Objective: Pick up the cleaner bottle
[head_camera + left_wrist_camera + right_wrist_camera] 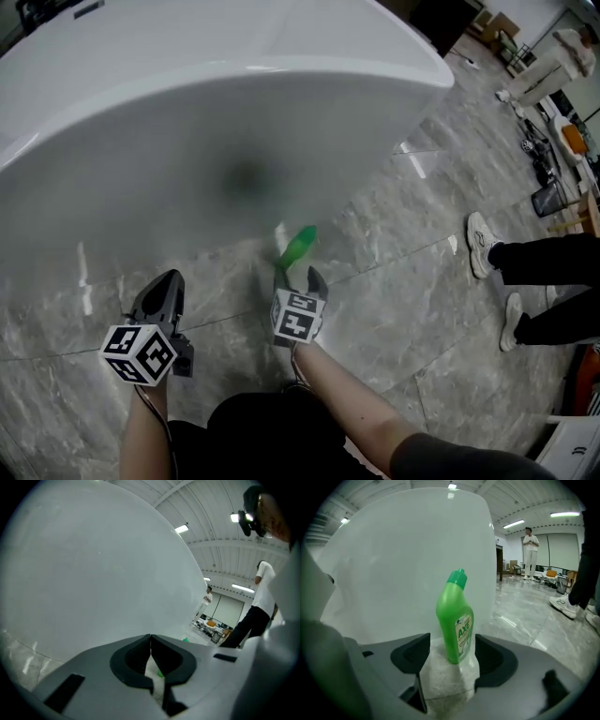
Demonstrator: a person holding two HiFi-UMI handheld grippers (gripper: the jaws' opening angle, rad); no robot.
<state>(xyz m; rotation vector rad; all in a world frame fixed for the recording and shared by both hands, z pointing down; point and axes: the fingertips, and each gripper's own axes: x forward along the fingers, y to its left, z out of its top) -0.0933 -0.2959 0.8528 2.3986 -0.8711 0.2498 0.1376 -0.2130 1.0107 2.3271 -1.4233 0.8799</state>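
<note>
The green cleaner bottle (298, 246) stands upright on the marble floor, close to the white bathtub's (234, 112) side. In the right gripper view the bottle (456, 620) shows a green cap and a white label, centred just ahead of the jaw tips. My right gripper (298, 274) points at it with its jaws wide apart, and neither pad touches the bottle. My left gripper (165, 287) hangs to the left, low over the floor and facing the tub wall. In the left gripper view its jaws (150, 641) meet tip to tip with nothing between them.
The bathtub (393, 564) fills the space ahead and to the left. A person's white shoes (480, 244) and dark trousers are at the right. Grey marble floor (403, 319) stretches to the right. Furniture and another person (530, 550) stand far off in the hall.
</note>
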